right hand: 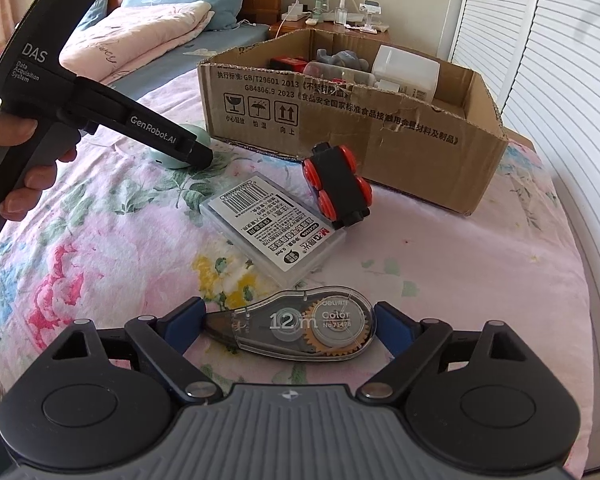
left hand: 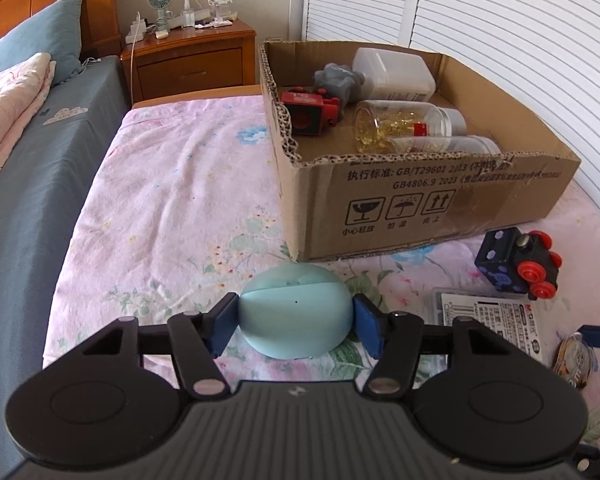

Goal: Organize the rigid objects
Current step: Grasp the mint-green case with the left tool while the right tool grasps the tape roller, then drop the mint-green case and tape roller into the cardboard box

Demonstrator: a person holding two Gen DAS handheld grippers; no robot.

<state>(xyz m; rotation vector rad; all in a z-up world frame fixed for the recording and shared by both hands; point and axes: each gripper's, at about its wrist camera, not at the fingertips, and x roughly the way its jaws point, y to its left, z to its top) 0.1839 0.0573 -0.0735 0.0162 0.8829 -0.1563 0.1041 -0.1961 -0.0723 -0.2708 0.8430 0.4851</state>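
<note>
A pale blue rounded case point(left hand: 292, 316) lies on the flowered bedspread, and my left gripper point(left hand: 296, 312) is shut on it, a blue pad against each side. In the right wrist view the same gripper point(right hand: 198, 154) reaches down onto the case point(right hand: 192, 130), held by a hand. My right gripper point(right hand: 290, 316) stands open around a clear correction tape point(right hand: 300, 324). Its right pad sits at the round end, its left pad just short of the pointed tip. A cardboard box point(left hand: 420, 184) holds bottles, a red toy and a grey toy.
A black toy wagon with red wheels point(right hand: 336, 184) and a clear labelled case point(right hand: 276, 224) lie between the grippers and the box point(right hand: 340, 120). A larger bed with a pillow and a nightstand point(left hand: 188, 56) lie to the left, louvred doors to the right.
</note>
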